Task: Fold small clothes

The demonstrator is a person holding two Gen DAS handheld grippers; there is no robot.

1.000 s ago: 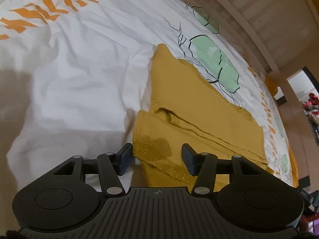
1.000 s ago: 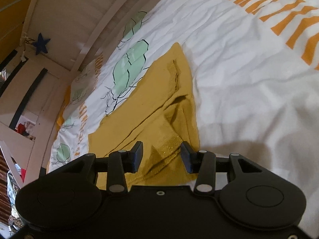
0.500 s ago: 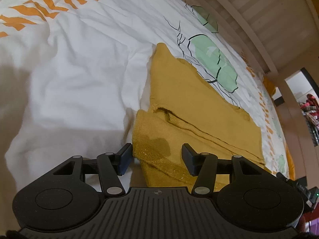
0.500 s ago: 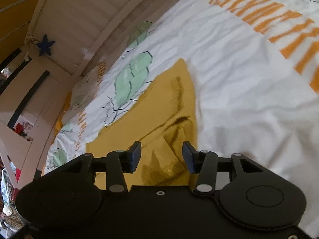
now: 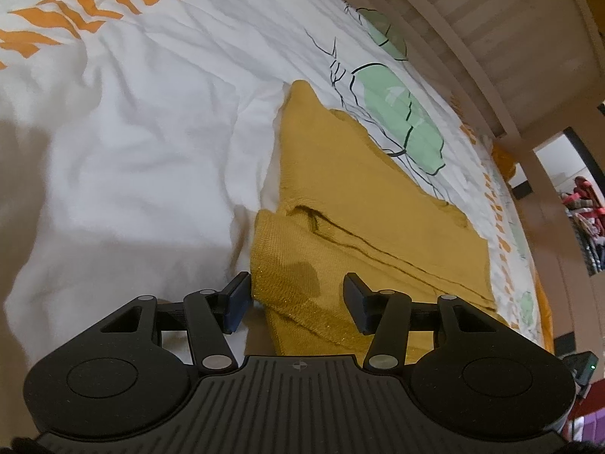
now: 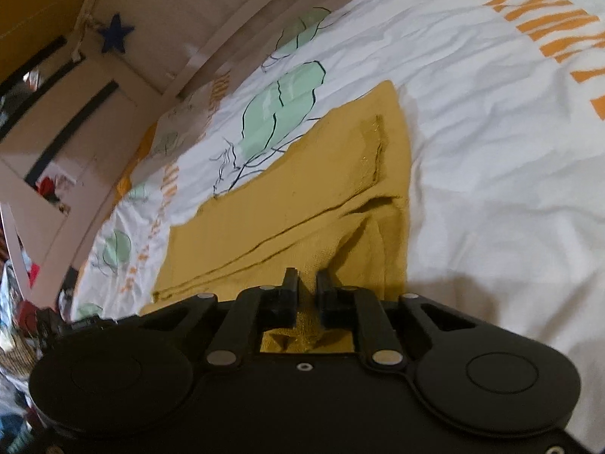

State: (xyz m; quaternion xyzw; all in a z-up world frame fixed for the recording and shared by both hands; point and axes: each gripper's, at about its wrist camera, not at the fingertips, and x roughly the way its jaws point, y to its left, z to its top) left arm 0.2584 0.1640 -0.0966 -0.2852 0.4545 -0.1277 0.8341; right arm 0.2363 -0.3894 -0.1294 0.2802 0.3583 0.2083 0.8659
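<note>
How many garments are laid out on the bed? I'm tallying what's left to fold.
1: a yellow garment lying on the bedcover, its near edge between both grippers. Others may lie out of view.

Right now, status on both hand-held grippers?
Right hand-held gripper closing on mustard garment edge. Left hand-held gripper open, straddling its corner. Nothing in the way.

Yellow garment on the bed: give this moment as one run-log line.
garment: partly folded on bed | left tool: open, straddling hem | right tool: closing on pinched hem
</note>
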